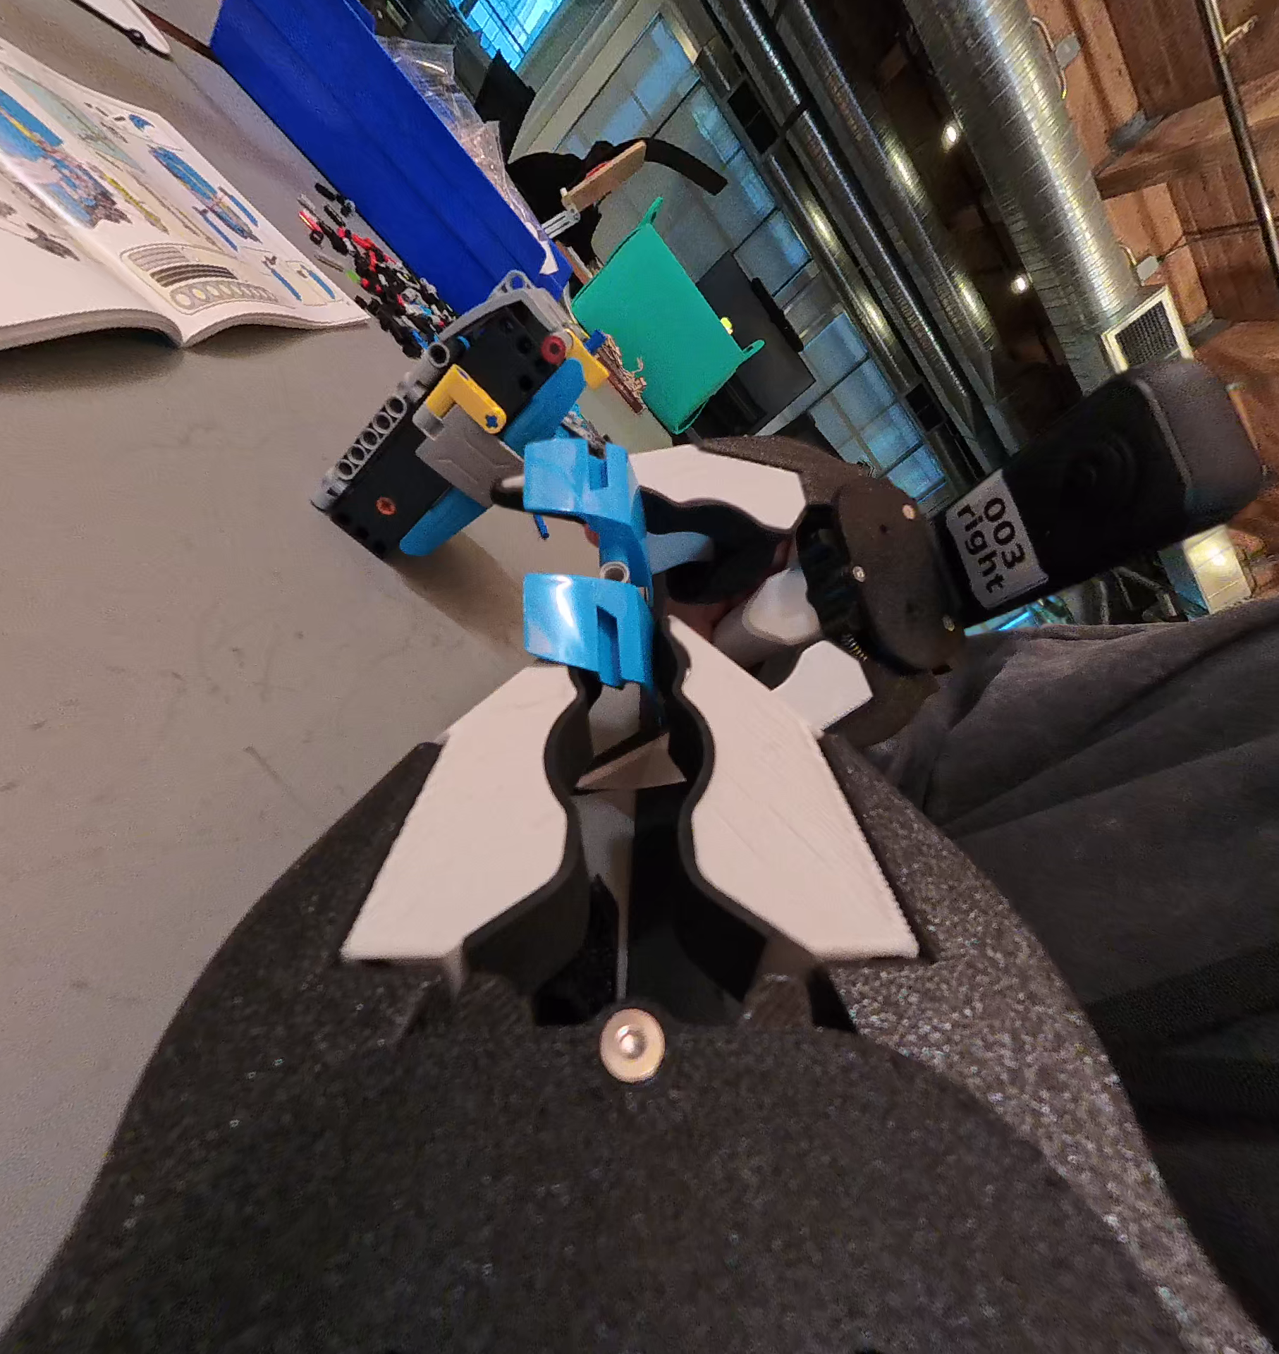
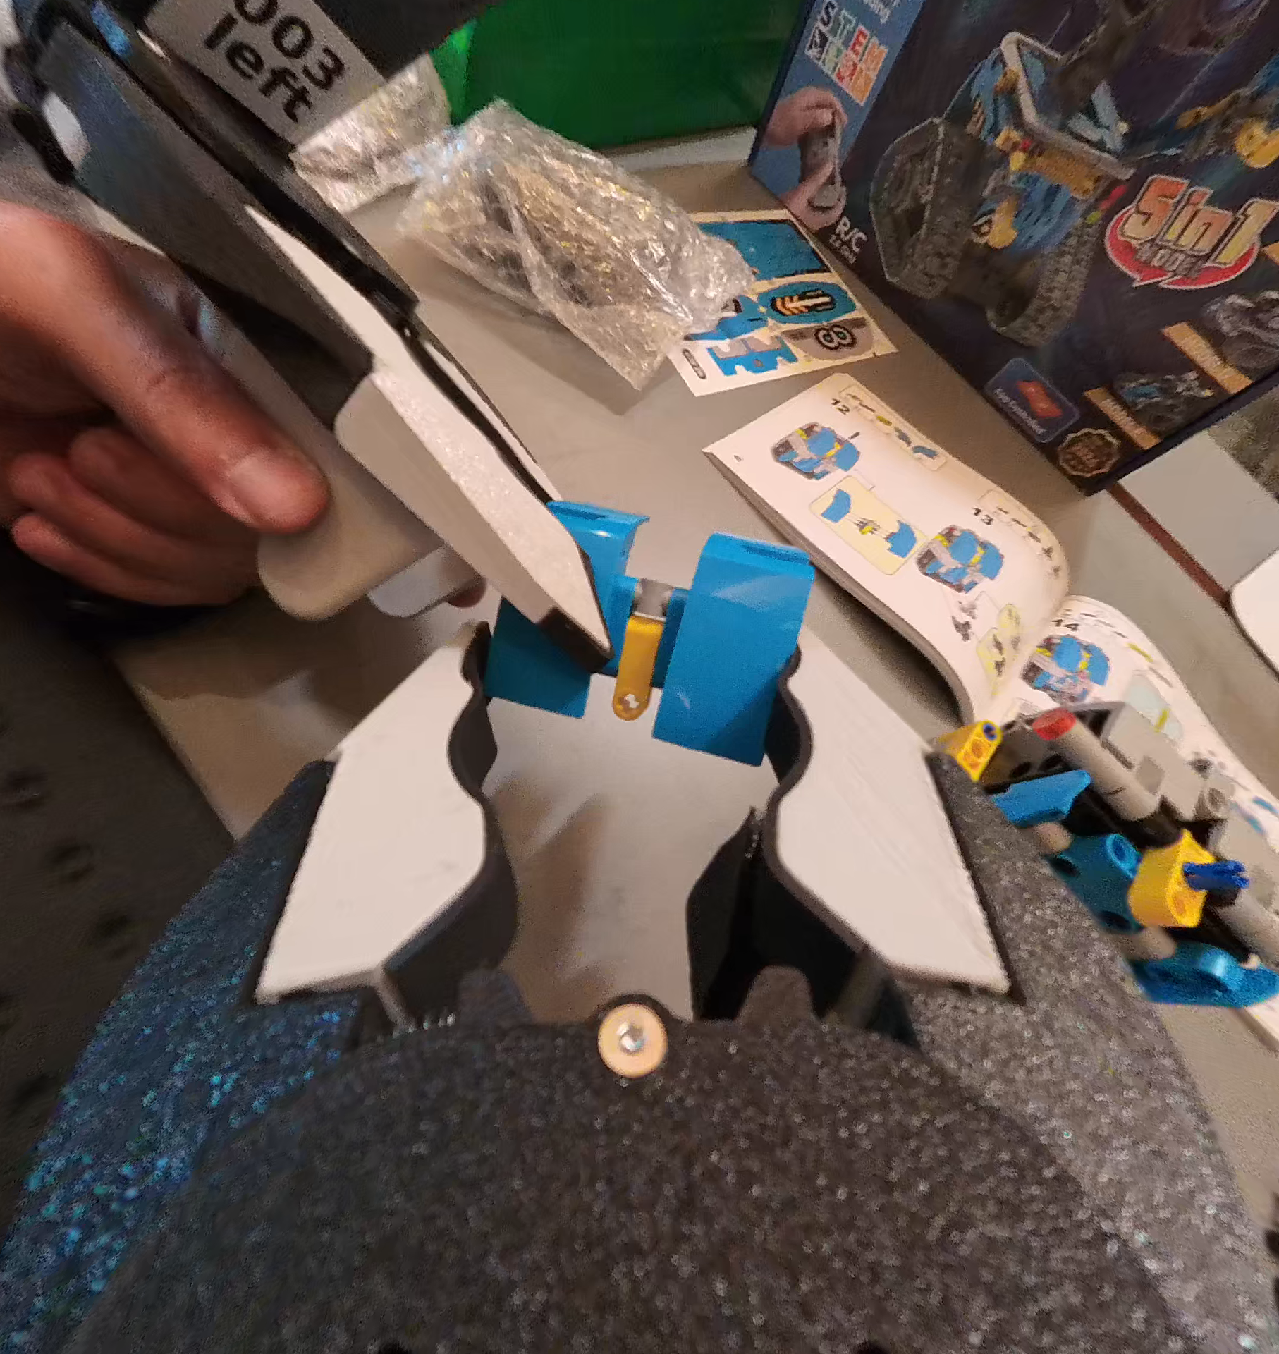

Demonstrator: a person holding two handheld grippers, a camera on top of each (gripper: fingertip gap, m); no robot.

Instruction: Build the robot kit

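Together, both tongs, left [image 1: 625, 678] and right [image 2: 633, 670], pinch one blue brick assembly [image 2: 651, 630].

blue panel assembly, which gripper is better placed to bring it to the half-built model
Right, probably: the right gripper spans both panels of the blue panel assembly, with the half-built model beside it; the left gripper pinches one panel.

- Left wrist view: rolled hard sideways, table [image 1: 182, 659] running up the left edge; looks along its own fingers, very close to the blue panel piece [image 1: 585, 571].
- Right wrist view: angled down over the table, equally close.
- Shared: blue panel piece [image 2: 724, 645], instruction booklet [image 1: 109, 242] [image 2: 907, 527], partly built model [image 1: 461, 425] [image 2: 1135, 850], each other's gripper.
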